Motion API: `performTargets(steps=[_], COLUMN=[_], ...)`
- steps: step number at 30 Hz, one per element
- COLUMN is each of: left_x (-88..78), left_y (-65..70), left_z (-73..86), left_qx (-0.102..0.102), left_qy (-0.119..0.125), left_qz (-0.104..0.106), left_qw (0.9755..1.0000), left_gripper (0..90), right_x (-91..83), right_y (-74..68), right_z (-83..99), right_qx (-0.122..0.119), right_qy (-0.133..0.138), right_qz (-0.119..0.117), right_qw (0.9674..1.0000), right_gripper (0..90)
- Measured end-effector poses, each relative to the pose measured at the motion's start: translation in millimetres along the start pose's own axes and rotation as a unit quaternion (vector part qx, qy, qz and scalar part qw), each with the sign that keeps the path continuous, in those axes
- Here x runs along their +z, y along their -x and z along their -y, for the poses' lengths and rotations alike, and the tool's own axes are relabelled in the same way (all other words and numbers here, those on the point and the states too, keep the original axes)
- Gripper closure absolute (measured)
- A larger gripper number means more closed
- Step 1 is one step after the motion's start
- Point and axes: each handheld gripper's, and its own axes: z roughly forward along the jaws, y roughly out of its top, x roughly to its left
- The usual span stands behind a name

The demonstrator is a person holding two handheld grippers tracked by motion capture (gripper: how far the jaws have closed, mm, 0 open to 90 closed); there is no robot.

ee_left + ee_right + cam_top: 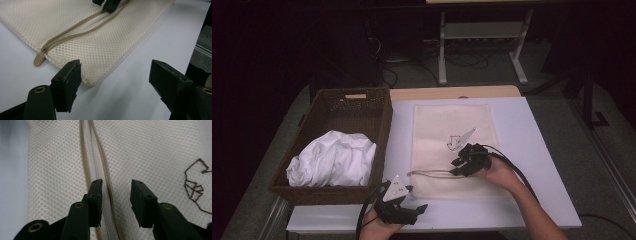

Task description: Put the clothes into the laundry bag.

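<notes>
- High view: mesh laundry bag (455,150) flat on the white table (532,150), zipper along its near part. Right hand (499,172) reaching in from the right, right gripper (457,167) lowered onto the zipper. Left gripper (419,209) resting level at the near edge, by the wicker basket (332,192) holding a white cloth (333,159).
- Left gripper view: jaws wide apart, nothing between; bag corner just beyond, zipper pull (39,59) nearby.
- Right gripper view: jaws parted, straddling one zipper edge (105,173), pads not pressing.
</notes>
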Motion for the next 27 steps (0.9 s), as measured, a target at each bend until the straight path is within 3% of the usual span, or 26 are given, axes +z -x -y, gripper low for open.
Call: performTargets(steps=[5,7,13,19,27], left_x=[1.1,1.7,2.2,2.8,2.3], left_y=[0.0,-0.1,0.3,0.5,0.3], left_z=[-0.1,0.0,0.0,-0.3,-2.2], left_qx=[0.000,-0.002,-0.001,-0.002,-0.016], left_qy=[-0.002,-0.002,-0.004,-0.006,-0.002], left_qz=[-0.001,0.000,0.000,0.000,0.007], left_qw=[1.0000,1.0000,1.0000,1.0000,0.9998], left_gripper=[25.0,25.0,25.1,25.0,25.1], right_x=[4.8,5.5,7.0,6.7,-0.7], right_y=[-1.7,0.0,0.9,4.3,2.1], right_z=[-1.9,-3.6,-8.7,-7.5,-9.1], right_qx=[-0.008,-0.007,-0.013,-0.001,-0.001], right_qy=[-0.008,-0.015,-0.031,-0.025,-0.010], right_qz=[-0.006,-0.013,-0.002,-0.006,-0.014], right_qw=[0.9999,0.9998,0.9994,0.9997,0.9998], right_gripper=[66.3,72.2,81.6,87.0,87.5])
